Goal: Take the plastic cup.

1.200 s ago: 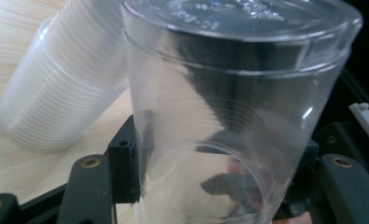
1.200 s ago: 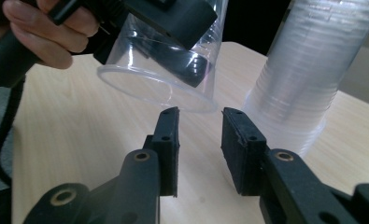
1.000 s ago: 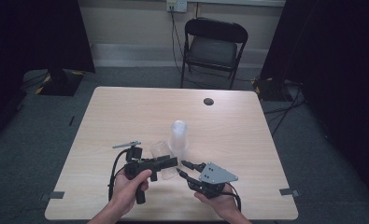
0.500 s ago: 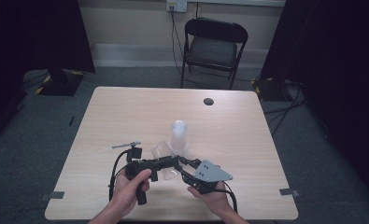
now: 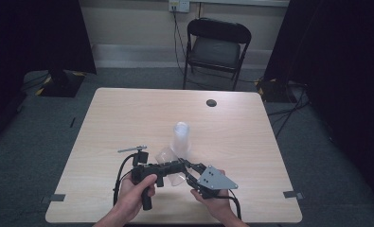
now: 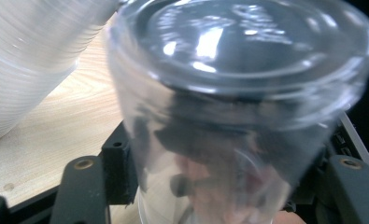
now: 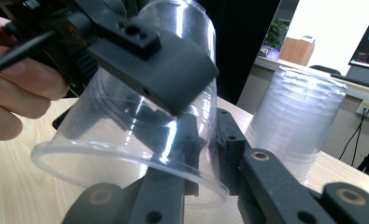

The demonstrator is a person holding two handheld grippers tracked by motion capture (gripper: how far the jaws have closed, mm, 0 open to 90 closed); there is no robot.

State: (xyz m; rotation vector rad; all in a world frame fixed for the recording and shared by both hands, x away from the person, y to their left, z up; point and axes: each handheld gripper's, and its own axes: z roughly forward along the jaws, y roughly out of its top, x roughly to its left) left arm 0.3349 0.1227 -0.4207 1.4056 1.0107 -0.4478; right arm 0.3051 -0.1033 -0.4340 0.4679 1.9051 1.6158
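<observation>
A single clear plastic cup (image 5: 165, 156) is held on its side just above the table (image 5: 128, 118). My left gripper (image 5: 175, 166) is shut on the cup's body (image 6: 238, 70), one finger on each side of it. The right gripper (image 5: 190, 169) meets it from the right at the cup's mouth (image 7: 126, 130). Its two fingers stand close together around the cup's wall, one inside the rim and one outside. A left gripper finger (image 7: 149, 56) presses on the cup's outside. An upside-down stack of clear cups (image 5: 180, 137) stands just behind.
A small black disc (image 5: 211, 102) lies near the table's far edge. A black folding chair (image 5: 216, 47) stands beyond the table. The cup stack (image 7: 294, 121) is within a hand's width of both grippers.
The right gripper has moved left up to the held cup and its fingers have come onto the rim. The left gripper has kept the cup almost still.
</observation>
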